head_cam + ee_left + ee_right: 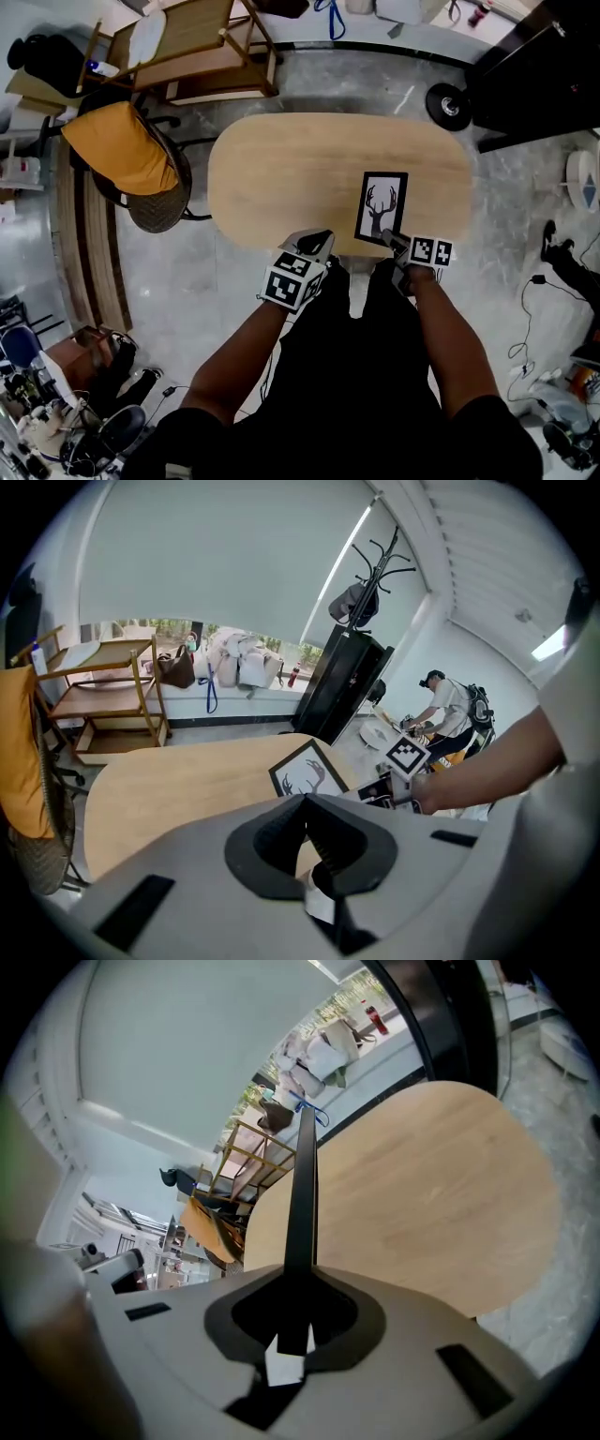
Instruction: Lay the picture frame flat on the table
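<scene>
The picture frame (382, 208) is over the table's (281, 169) near right edge and looks tilted, not yet flat. The right gripper (394, 241) pinches its near edge, so lowering and release remain. The left gripper (317, 242), jaws pressed together and empty, hovers at the table's near edge.

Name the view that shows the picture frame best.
The head view: it shows the picture frame whole from the front, with the right gripper clamped on its near corner. The left gripper view shows it smaller and partly hidden. The right gripper view shows only its dark edge between the jaws.
</scene>
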`<control>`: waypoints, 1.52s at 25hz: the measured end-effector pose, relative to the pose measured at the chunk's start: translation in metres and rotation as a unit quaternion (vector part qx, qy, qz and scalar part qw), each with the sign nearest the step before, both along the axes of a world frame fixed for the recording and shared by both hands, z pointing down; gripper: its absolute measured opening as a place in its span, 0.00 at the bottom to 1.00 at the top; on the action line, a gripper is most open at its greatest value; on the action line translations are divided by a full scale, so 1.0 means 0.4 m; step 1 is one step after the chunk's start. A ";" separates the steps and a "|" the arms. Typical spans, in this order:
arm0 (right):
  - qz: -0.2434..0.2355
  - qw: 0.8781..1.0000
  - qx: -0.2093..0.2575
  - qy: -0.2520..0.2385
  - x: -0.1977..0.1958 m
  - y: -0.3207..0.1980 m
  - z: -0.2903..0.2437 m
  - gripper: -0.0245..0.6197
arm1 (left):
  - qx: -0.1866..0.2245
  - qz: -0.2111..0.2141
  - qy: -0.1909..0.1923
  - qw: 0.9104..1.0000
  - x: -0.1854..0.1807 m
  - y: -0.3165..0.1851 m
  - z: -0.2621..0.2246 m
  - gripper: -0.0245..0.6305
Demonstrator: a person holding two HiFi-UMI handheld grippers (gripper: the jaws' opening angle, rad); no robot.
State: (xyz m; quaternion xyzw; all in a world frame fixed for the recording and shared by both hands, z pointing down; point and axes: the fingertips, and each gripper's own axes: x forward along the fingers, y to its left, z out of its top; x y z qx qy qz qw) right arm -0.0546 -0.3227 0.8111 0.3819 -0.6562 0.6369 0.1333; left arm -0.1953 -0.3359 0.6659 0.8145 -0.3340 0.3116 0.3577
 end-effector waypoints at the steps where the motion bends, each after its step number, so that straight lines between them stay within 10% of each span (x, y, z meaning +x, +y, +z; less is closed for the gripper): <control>1: 0.001 1.000 -0.006 -0.001 -0.001 -0.005 0.032 0.08 | -0.003 0.002 0.000 1.000 0.011 0.003 0.009 0.04; 15: -0.040 0.996 -0.032 -0.075 -0.058 -0.141 0.339 0.08 | -0.050 -0.027 -0.028 0.998 0.053 -0.009 0.144 0.04; 38: -0.071 0.980 -0.083 0.165 0.053 -0.123 0.420 0.47 | -0.066 -0.029 -0.020 0.997 0.009 0.013 0.119 0.04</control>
